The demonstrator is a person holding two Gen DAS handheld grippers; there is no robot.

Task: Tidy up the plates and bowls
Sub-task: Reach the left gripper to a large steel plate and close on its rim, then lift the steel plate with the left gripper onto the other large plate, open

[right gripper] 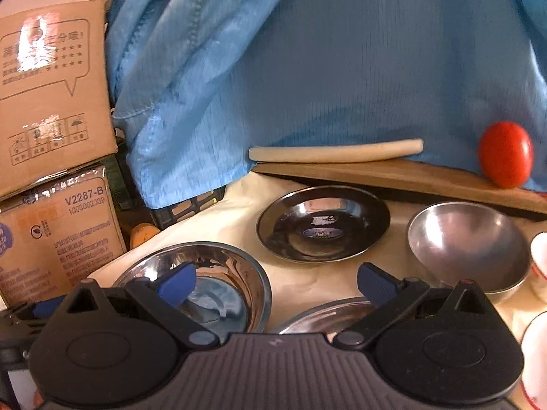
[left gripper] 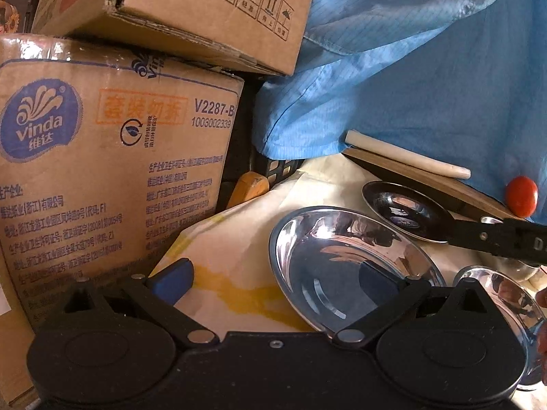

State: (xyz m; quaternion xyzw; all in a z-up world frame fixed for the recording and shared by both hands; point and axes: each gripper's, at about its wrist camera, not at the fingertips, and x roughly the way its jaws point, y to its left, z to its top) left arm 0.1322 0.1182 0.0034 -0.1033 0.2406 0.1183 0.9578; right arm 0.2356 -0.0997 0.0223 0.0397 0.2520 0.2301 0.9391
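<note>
We find the left gripper [left gripper: 275, 283] spread wide and empty, its right finger over a large steel bowl [left gripper: 345, 266] on the cream cloth [left gripper: 239, 235]. The right gripper [right gripper: 277, 283] is likewise wide open, holding nothing, above the cloth between that bowl [right gripper: 205, 273] and a dark steel plate [right gripper: 323, 223]. A matte steel bowl [right gripper: 468, 244] sits right of the plate. A tomato [right gripper: 505, 153] rests on the wooden board [right gripper: 393, 174] behind.
</note>
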